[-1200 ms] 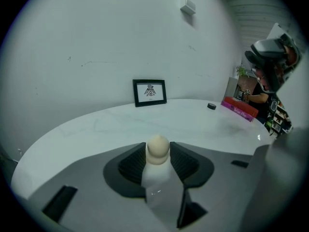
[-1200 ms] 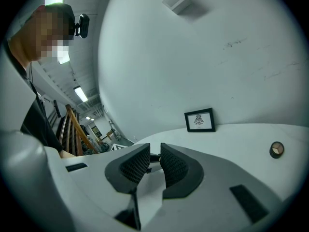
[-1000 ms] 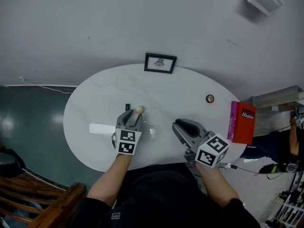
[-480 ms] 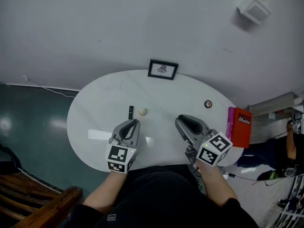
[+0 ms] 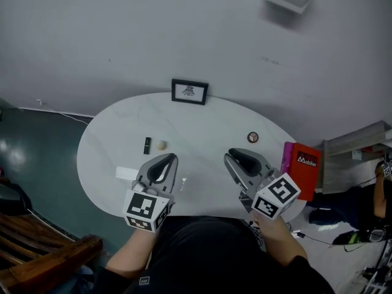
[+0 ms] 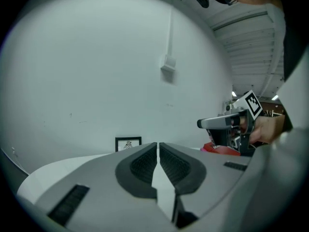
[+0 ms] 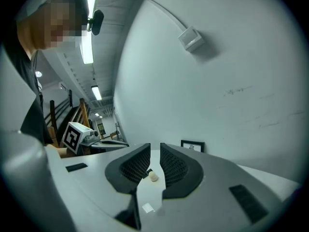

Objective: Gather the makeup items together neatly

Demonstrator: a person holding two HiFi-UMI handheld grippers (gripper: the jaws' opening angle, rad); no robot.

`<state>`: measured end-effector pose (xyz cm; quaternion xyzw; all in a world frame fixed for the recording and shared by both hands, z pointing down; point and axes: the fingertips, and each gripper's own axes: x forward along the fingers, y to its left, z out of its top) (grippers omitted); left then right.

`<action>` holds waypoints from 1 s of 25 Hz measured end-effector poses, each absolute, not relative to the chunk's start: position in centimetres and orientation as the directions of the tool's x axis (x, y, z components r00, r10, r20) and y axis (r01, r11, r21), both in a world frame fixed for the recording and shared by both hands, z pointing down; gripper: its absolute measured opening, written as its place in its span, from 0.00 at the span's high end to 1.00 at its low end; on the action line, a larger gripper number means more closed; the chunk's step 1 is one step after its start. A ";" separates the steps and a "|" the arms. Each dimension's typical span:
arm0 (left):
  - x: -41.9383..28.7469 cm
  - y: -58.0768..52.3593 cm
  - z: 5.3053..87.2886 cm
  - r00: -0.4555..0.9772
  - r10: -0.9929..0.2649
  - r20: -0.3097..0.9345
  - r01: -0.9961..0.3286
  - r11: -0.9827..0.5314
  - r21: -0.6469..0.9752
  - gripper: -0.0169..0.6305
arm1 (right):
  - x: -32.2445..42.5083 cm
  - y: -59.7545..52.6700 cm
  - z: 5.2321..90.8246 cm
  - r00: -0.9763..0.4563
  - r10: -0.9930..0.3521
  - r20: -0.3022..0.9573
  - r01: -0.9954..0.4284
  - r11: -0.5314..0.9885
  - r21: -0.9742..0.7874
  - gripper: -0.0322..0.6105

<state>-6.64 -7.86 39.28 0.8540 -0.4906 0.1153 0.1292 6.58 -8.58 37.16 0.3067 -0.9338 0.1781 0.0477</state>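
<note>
Two grippers nearest, over the table's (image 5: pixel 104 146) near edge: left gripper (image 5: pixel 168 159) pinched together, empty; right gripper (image 5: pixel 236 158) slightly parted, empty. Beyond, sponge (image 5: pixel 161 145) just beside black tube (image 5: pixel 147 145); compact (image 5: pixel 253 138) well apart. Risks rolling the sponge off if bumped. Since a second ago: left withdrawn from sponge, jaws closed.

A white table (image 5: pixel 104 139) is seen; a black-framed picture (image 5: pixel 189 92), a cream sponge (image 5: pixel 161 144), a black tube (image 5: pixel 147 145) and a red box (image 5: pixel 303 169) are shown. Black-and-white squares are borne by the grey left gripper (image 5: pixel 172 158) and right gripper (image 5: pixel 230 156).
</note>
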 end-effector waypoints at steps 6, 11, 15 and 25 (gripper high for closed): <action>0.7 -7.9 36.4 0.490 -0.830 0.267 -0.872 -0.475 0.121 0.93 | 14.8 -8.3 36.4 -0.808 -0.562 0.178 -0.589 0.762 -0.269 0.83; 4.7 -7.8 35.6 0.491 -0.835 0.248 -0.871 -0.473 0.131 0.93 | 20.4 -8.5 36.5 -0.772 -0.608 0.185 -0.635 0.727 -0.263 0.83; 6.7 -7.5 35.5 0.531 -0.808 0.255 -0.847 -0.518 0.122 0.93 | 23.3 -8.7 36.7 -0.725 -0.662 0.192 -0.688 0.679 -0.256 0.83; 8.7 -8.1 36.5 0.585 -0.771 0.251 -0.810 -0.564 0.158 0.93 | 24.0 -9.3 40.2 -0.691 -0.666 0.282 -0.722 0.650 -0.236 0.83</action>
